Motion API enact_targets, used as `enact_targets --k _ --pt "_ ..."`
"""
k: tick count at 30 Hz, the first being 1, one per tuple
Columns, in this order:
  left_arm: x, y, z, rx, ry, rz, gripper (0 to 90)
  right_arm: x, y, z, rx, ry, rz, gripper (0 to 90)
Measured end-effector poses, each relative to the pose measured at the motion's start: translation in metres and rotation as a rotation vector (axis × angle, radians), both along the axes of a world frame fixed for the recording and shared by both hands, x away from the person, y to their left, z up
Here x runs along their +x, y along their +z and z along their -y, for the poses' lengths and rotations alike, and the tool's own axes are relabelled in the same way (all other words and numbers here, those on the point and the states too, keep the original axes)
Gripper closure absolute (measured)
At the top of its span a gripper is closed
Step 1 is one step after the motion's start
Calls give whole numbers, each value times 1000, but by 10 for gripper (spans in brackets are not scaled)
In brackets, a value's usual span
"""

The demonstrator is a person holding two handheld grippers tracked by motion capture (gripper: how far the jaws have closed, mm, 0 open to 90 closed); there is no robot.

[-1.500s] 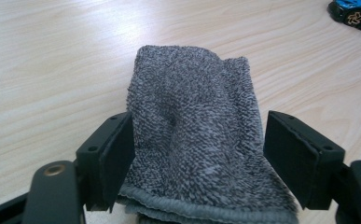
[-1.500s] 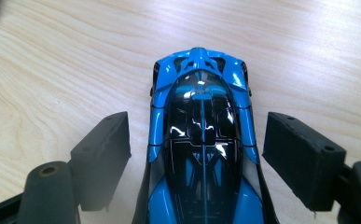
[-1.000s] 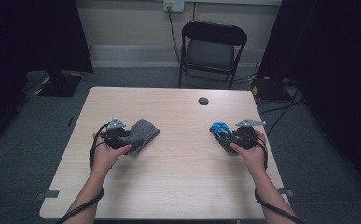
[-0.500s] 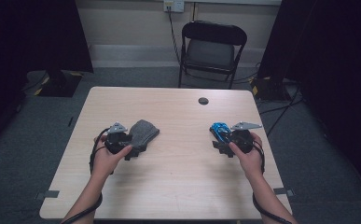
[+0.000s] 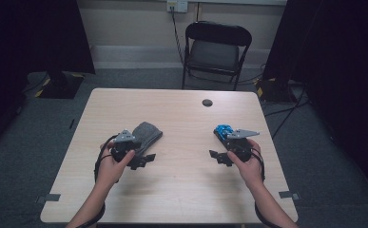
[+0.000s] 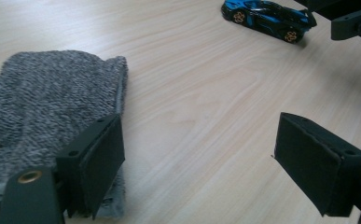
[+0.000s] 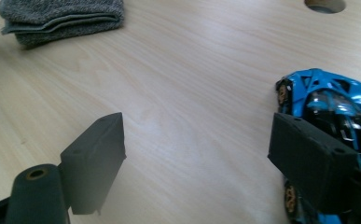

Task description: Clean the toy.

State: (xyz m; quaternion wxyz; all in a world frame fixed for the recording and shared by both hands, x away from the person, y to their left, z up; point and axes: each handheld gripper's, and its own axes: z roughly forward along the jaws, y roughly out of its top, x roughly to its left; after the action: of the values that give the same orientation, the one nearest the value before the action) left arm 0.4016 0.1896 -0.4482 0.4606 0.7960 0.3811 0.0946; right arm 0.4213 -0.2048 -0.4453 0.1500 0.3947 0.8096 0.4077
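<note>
Pale wood table [image 5: 181, 190], grey carpet [image 5: 53, 128], black folding chair [image 5: 215, 52] behind; both tongs wide open, empty.

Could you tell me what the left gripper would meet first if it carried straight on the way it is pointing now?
Probably bare table: the left gripper has open jaws with nothing between them, and the grey cloth lies off beside one jaw. Farther along sits the blue toy car, though slightly off the line.
</note>
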Motion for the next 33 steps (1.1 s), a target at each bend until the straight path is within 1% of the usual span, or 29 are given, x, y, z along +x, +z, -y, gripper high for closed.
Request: enact_targets --k 1,2,3,5,8,11,15,17,21,22,24,25,27,29,33 --pt "-1 0 1 1 -1 1 158 -1 -1 -1 -3 3 -3 178" --pt "-2 -1 3 -8 -1 -4 158 -2 -2 -2 0 8 -5 178" --pt "-3 -2 4 -6 -7 -1 158 -3 -3 -3 6 18 -9 178" --pt "-6 -3 8 -15 -18 -1 157 -5 -4 -4 7 22 -7 178" --pt "-9 -7 13 -1 -39 -4 158 -10 -5 -7 16 37 -6 178" --pt "-12 -10 18 -1 -53 -9 158 -14 -6 -10 20 50 -6 178" --pt "-17 -12 25 0 -89 -9 158 -19 -8 -13 18 70 -6 178" --pt "-19 -13 28 -9 -96 -11 158 -21 -10 -14 20 76 -8 178" --pt "-22 -16 32 -2 -112 -11 158 -27 -12 -16 15 103 -14 178" --pt "-24 -18 35 4 -120 -15 158 -29 -13 -17 12 105 -13 178" --pt "-26 -21 37 -2 -127 -23 158 -32 -13 -18 17 114 -12 177" --pt "-28 -22 38 3 -133 -25 158 -34 -13 -19 17 120 -12 177" --pt "-30 -26 40 3 -141 -22 158 -36 -15 -20 8 121 -17 178" --pt "-34 -29 42 7 -156 -31 158 -39 -18 -20 5 128 -22 177" --pt "-39 -35 47 26 -182 -42 158 -44 -23 -22 3 142 -28 177"
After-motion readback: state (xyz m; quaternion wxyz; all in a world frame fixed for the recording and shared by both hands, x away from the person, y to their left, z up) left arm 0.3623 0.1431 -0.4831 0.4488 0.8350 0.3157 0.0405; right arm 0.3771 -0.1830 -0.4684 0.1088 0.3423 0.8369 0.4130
